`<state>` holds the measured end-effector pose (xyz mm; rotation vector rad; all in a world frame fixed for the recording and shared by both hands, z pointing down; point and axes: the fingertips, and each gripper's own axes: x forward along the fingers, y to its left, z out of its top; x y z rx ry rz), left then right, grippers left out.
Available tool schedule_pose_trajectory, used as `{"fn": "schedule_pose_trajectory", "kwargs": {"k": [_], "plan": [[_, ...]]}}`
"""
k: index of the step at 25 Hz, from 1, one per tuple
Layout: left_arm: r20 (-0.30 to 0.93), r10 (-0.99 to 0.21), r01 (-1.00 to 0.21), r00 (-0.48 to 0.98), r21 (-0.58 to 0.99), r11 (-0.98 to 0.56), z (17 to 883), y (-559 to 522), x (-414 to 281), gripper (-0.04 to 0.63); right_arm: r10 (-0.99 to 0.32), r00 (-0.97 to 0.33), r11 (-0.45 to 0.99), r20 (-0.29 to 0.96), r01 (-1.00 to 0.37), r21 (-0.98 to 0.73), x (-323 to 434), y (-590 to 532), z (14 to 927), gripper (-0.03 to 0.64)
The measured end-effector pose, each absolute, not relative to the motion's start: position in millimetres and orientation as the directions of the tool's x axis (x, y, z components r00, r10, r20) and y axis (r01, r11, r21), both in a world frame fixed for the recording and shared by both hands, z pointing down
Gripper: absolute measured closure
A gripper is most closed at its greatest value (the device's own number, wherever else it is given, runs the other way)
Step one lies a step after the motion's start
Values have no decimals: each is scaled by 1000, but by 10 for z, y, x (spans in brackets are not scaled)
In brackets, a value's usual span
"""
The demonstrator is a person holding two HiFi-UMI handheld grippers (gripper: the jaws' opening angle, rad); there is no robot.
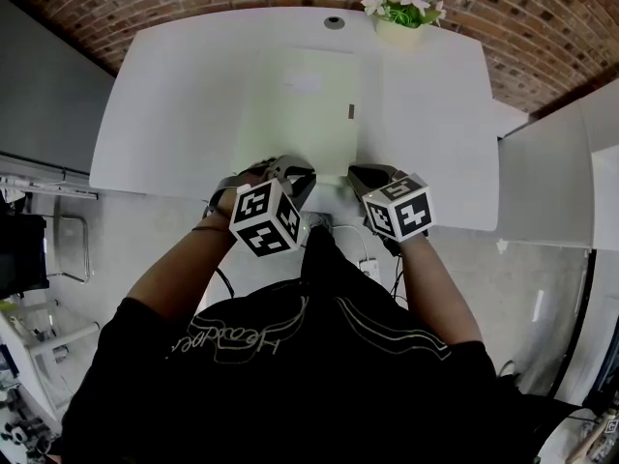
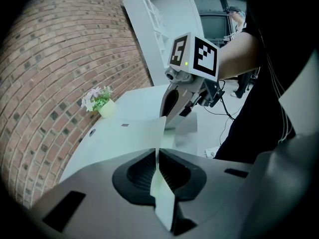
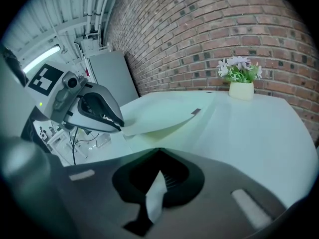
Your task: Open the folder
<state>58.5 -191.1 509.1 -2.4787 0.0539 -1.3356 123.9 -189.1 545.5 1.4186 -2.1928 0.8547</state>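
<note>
Pinching the pale folder's near edge where it lies on the white desk, the left tool clamps the lifted cover and the right tool a lower leaf (thin holds both). Either could slip, or the cover crease. Its small dark tab is unreadable.

Bright, even overhead light is flooding the white table and nearly washing out the pale folder, leaving only faint, soft shadows, while a tube lamp is glowing at the upper left of the right gripper view. All views are bending strongly toward the edges, the brick wall is curving, and both gripper views are darkening to black at the corners. The near bodies of the left gripper and right gripper are showing soft and out of focus.
</note>
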Motion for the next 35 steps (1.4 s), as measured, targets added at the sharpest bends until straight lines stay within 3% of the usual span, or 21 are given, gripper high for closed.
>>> {"fn": "schedule_pose_trajectory", "kwargs": {"k": [19,35], "plan": [[780,-202,79,593,-306,-949,4939,-1973,625,572,-655,-398,314,643,-917,-248,1251,-1887,5482,614],[732,-313,-14,606,-384,-923,4711,-2052,472,571,-645,-369,318,669,-926,-204,1280,-1891,5513,614]]}}
